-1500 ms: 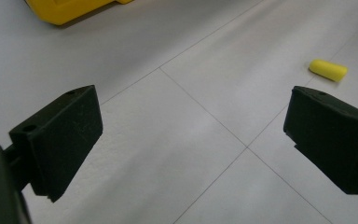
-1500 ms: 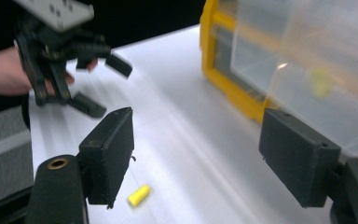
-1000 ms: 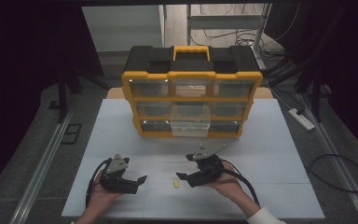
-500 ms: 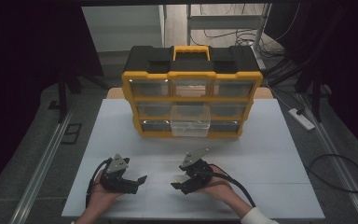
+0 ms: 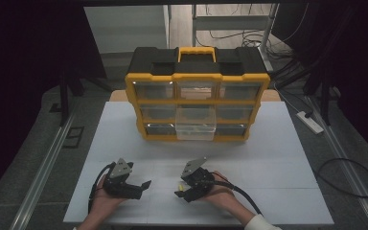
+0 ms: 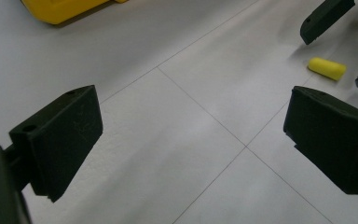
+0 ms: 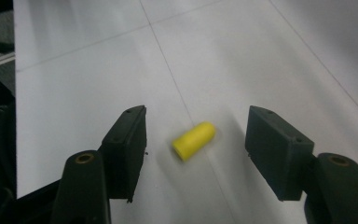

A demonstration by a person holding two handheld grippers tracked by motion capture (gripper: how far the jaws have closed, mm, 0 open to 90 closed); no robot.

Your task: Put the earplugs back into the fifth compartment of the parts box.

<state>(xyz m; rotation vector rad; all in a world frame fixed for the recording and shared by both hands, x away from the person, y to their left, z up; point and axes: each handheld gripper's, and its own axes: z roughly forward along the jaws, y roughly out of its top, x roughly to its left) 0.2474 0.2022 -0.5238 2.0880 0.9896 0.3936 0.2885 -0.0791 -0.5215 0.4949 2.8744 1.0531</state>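
A small yellow foam plug lies on its side on the white table. My right gripper is low over it with one black jaw on each side. The jaws have just been closing; a gap remains on both sides and neither pad touches the plug. In the left gripper view the plug lies at upper right between the right gripper's jaw tips. In the high view my right gripper sits near the front middle of the table. My left gripper rests to its left, open with nothing between its fingers.
A yellow and black drawer organizer stands at the back of the table, with one clear middle drawer pulled out. A power strip and cables lie on the floor at right.
My right gripper has moved down and to the left, over the yellow plug, and its jaws have narrowed around it. The left gripper has stayed put.
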